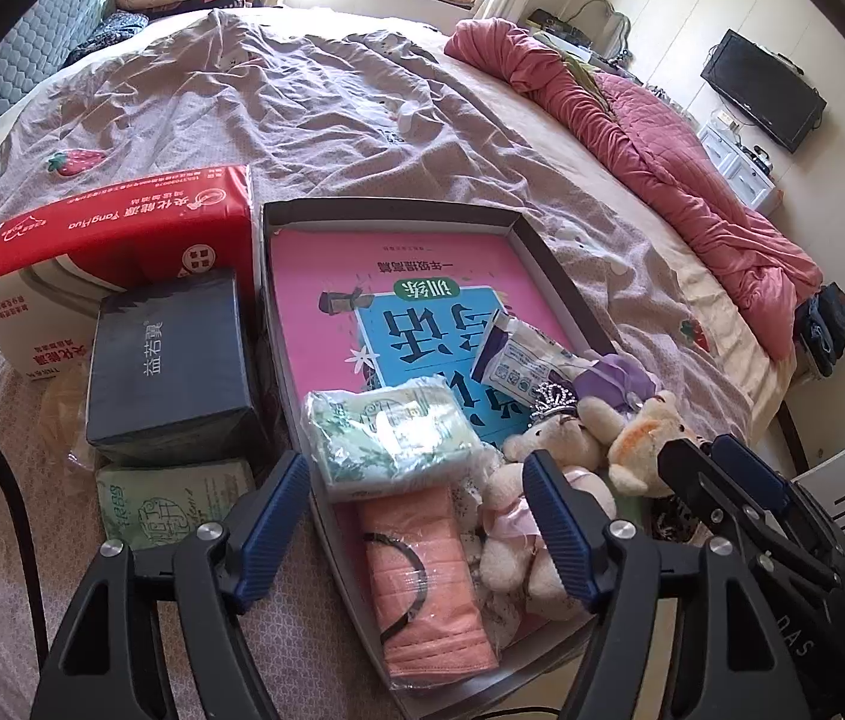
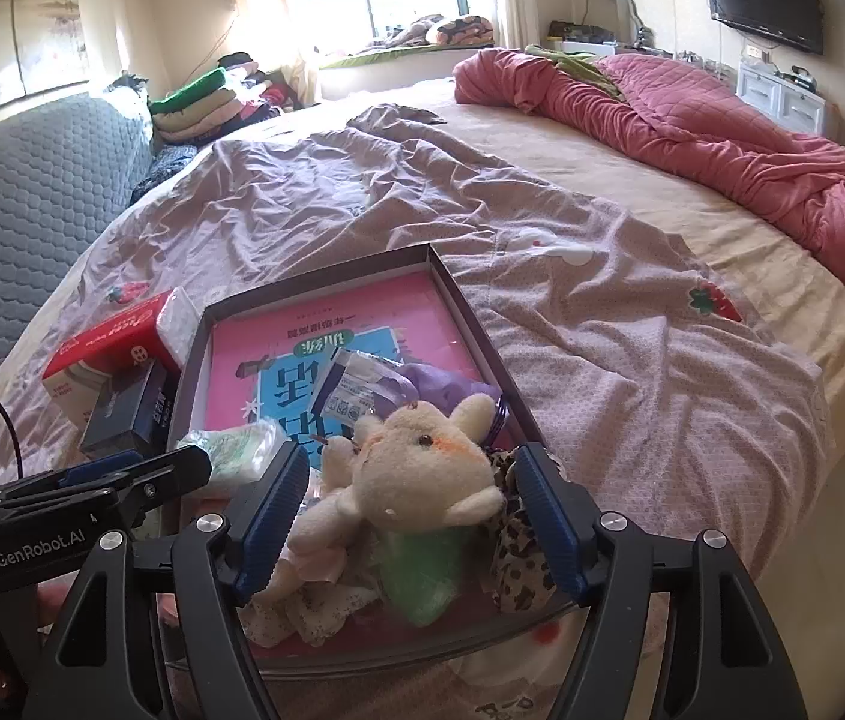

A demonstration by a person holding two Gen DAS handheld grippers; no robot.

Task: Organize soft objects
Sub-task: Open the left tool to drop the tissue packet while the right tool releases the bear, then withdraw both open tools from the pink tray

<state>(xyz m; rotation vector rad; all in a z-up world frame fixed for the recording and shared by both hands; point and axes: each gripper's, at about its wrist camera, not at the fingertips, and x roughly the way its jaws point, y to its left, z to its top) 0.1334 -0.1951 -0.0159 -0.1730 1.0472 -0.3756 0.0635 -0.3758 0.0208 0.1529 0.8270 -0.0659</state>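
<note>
A shallow dark box (image 1: 386,207) on the bed holds a pink book and soft things. My left gripper (image 1: 413,474) is open over its near end, above a green tissue pack (image 1: 386,438) and a wrapped pink cloth (image 1: 428,588); its pads touch neither. A white teddy bear (image 1: 548,480) with a tiara lies beside its right finger. My right gripper (image 2: 411,468) is open around a cream plush toy (image 2: 422,468) with an orange patch, which rests in the box on a green item (image 2: 422,570); the pads stand apart from it. A leopard-print cloth (image 2: 518,564) lies by the right finger.
Left of the box stand a red tissue carton (image 1: 110,240), a dark blue box (image 1: 170,360) and a green pack (image 1: 170,498). A sachet (image 1: 518,354) and a purple item (image 1: 626,378) lie in the box. A pink quilt (image 1: 662,144) is bunched at the bed's far right.
</note>
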